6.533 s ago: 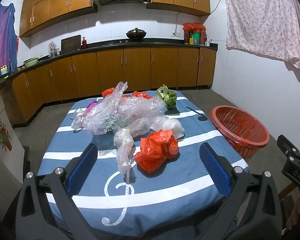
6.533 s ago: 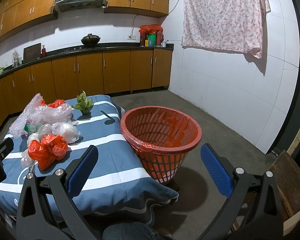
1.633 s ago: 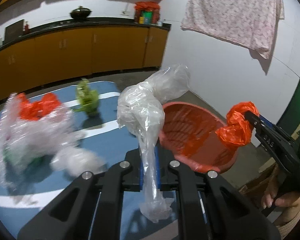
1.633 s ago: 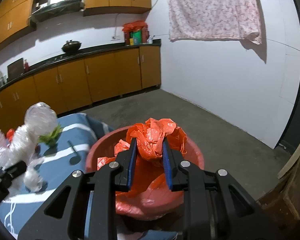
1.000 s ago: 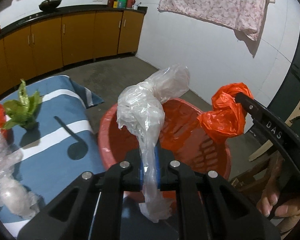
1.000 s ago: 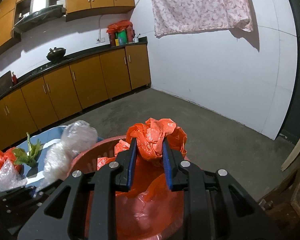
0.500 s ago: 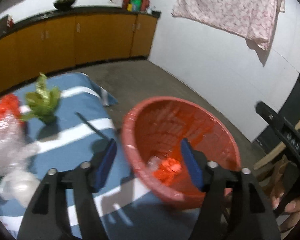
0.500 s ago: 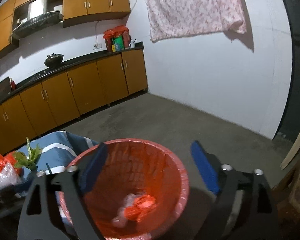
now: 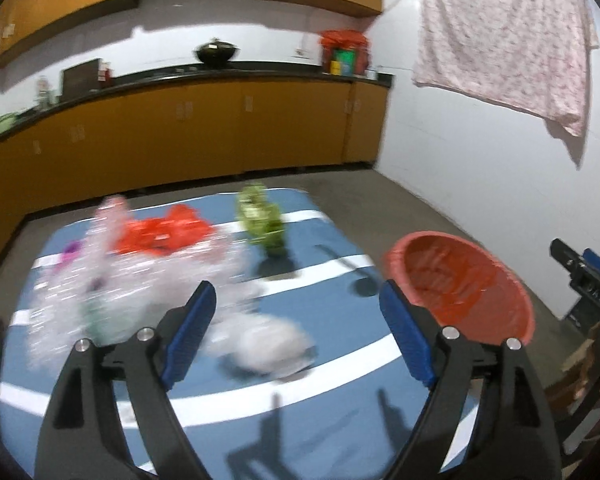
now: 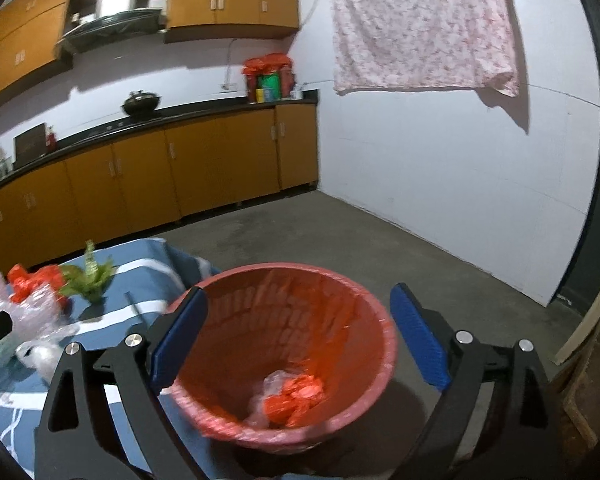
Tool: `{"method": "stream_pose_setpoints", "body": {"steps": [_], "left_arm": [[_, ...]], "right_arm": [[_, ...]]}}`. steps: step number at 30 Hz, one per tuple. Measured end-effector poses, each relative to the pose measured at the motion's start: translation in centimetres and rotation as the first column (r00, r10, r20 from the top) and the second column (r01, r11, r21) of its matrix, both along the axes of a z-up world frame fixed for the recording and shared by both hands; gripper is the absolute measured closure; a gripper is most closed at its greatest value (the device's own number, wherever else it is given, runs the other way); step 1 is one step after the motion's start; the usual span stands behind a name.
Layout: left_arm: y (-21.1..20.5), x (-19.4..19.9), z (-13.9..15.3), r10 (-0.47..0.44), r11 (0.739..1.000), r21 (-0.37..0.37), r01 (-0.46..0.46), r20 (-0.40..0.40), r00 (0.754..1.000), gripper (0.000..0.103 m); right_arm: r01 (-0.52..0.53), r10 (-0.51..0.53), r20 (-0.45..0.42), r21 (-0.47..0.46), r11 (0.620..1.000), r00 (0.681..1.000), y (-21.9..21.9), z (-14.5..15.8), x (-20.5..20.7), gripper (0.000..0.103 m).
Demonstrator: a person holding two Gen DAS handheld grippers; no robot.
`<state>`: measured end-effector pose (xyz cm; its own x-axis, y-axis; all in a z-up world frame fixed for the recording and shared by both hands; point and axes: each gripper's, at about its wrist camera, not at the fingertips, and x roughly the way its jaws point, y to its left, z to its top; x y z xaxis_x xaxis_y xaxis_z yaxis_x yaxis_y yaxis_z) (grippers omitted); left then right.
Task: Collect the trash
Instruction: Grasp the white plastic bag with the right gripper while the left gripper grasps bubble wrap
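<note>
My left gripper [image 9: 296, 300] hangs over the blue striped tablecloth [image 9: 324, 420]; its jaws are opening and hold nothing. Ahead of it lie a small clear bag [image 9: 264, 344], a large clear plastic heap [image 9: 112, 292], an orange bag [image 9: 160, 234] and a green bundle [image 9: 264, 224], all blurred. The red basket [image 9: 456, 280] stands off the table's right edge. My right gripper [image 10: 298, 300] is above that basket [image 10: 284, 320], its jaws opening and empty. At the basket's bottom lie an orange bag [image 10: 296, 398] and a clear bag [image 10: 268, 388].
Brown kitchen cabinets [image 9: 220, 132] run along the back wall. A pink cloth [image 10: 420, 24] hangs on the white wall at the right. Bare concrete floor [image 10: 380, 232] lies beyond the basket. A wooden board [image 10: 584, 340] leans at the far right.
Both grippers opened and let go; the clear bag and the orange bag dropped into the basket. My left gripper then swung left, back over the table.
</note>
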<state>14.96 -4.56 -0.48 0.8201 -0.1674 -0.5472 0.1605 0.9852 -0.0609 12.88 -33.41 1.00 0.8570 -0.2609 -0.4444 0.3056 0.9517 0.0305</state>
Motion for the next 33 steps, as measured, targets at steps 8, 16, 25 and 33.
{"method": "stream_pose_setpoints", "body": {"steps": [8,16,25,33], "left_arm": [[8.0,-3.2,-0.6,0.207,0.978,0.041,-0.206,-0.009,0.978,0.019],[14.9,-5.2,-1.8,0.362,0.932,0.026,-0.361,-0.036,0.932,0.017],[18.8,-5.4,-2.5,0.419,0.908,0.015,-0.419,-0.039,0.907,0.016],[18.2,-3.4,-3.1,0.379,0.925,-0.002,-0.379,-0.047,0.924,0.016]], "right_arm": [[-0.241,0.243,-0.075,0.043,0.97,0.967,8.2,-1.8,1.3,0.009],[-0.449,0.456,-0.153,0.081,0.89,0.877,17.0,-4.5,3.9,0.013],[-0.512,0.51,-0.228,0.058,0.857,0.829,22.0,-7.1,7.2,0.014],[-0.541,0.539,-0.312,0.087,0.836,0.783,23.0,-8.7,9.2,0.045]]}}
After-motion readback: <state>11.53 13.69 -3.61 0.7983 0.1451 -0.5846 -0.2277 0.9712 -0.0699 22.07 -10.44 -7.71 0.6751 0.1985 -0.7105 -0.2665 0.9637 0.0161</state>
